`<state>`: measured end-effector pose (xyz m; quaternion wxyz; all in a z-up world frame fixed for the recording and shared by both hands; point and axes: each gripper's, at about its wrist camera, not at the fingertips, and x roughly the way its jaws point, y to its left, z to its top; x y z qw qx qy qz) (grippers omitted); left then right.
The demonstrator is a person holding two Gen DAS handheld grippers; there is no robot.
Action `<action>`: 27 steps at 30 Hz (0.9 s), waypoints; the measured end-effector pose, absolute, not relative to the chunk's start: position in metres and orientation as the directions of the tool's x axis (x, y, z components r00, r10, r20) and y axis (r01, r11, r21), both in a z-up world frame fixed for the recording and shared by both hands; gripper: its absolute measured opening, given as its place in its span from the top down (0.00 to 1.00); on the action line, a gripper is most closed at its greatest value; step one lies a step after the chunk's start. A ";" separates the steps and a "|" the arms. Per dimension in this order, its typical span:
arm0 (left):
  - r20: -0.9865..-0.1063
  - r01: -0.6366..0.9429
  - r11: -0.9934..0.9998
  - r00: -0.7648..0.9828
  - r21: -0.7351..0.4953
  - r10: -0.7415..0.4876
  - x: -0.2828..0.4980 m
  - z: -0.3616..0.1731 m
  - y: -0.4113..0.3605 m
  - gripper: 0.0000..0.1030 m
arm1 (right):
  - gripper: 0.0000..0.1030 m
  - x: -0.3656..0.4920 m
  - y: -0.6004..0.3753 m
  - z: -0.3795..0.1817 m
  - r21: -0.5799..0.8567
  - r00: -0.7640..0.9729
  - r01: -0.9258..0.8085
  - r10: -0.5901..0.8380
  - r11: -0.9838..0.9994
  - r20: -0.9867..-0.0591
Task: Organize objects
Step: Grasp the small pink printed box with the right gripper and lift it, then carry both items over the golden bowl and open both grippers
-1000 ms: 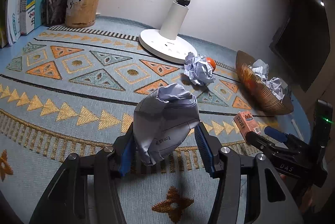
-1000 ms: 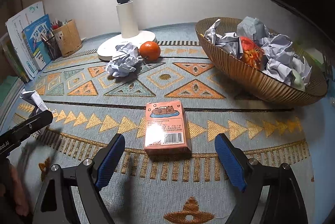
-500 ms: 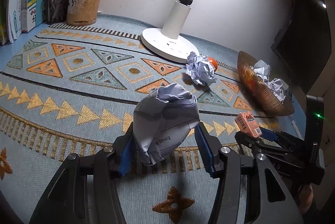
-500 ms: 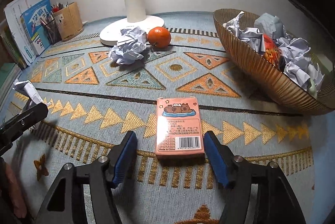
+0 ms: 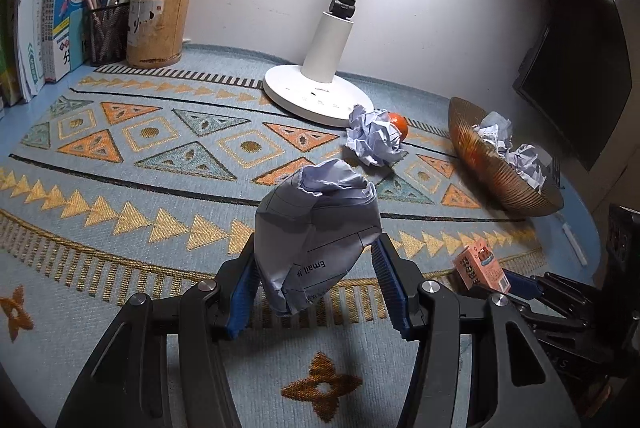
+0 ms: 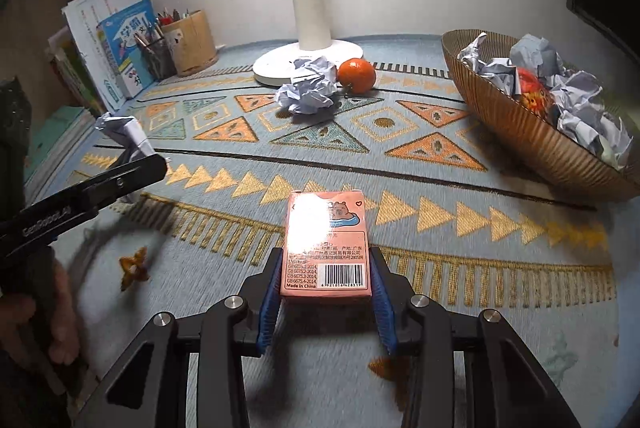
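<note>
while the left gripper (image 5: 316, 280) pinches a crumpled paper (image 5: 316, 228) between its blue pads at lower centre of the left view, the right gripper (image 6: 326, 292) has its jaws narrow and closed on a pink box (image 6: 325, 244) at lower centre of the right view. the box appears raised off the mat (image 6: 400, 163), though i cannot tell this for sure. in the left view the same box (image 5: 478, 268) shows at lower right, held by the right gripper's fingers. in the right view the paper (image 6: 124, 131) shows at middle left, above the left gripper's black finger (image 6: 120, 179). a second paper ball (image 6: 308, 89) lies on the mat at upper centre, touching an orange (image 6: 356, 75), both just in front of the lamp base (image 6: 276, 63). a bowl (image 6: 520, 135) at upper right holds more crumpled paper. a pen cup (image 6: 192, 41) and books (image 6: 116, 43) stand at upper left.
</note>
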<state>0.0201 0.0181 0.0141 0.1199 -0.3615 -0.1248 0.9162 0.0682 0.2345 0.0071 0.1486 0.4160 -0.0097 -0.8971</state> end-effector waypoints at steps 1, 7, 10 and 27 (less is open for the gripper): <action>-0.627 -0.142 -0.935 -0.708 -0.324 0.325 0.023 0.016 0.022 0.50 | 0.62 0.073 0.242 0.011 0.156 -0.614 0.254 -0.284 -0.954 -0.737; -0.575 -0.260 -0.923 -0.724 -0.284 0.381 0.029 0.057 0.070 0.50 | 0.62 0.083 0.309 0.059 0.259 -0.697 0.182 -0.311 -0.948 -0.646; -0.535 -0.340 -0.895 -0.718 -0.289 0.445 0.018 0.085 0.101 0.50 | 0.62 0.076 0.348 0.094 0.277 -0.770 0.116 -0.262 -0.954 -0.581; -0.614 -0.431 -0.861 -0.612 -0.270 0.499 -0.080 0.084 0.236 0.09 | 0.43 -0.002 0.448 0.089 0.180 -0.756 -0.122 -0.026 -0.976 -0.655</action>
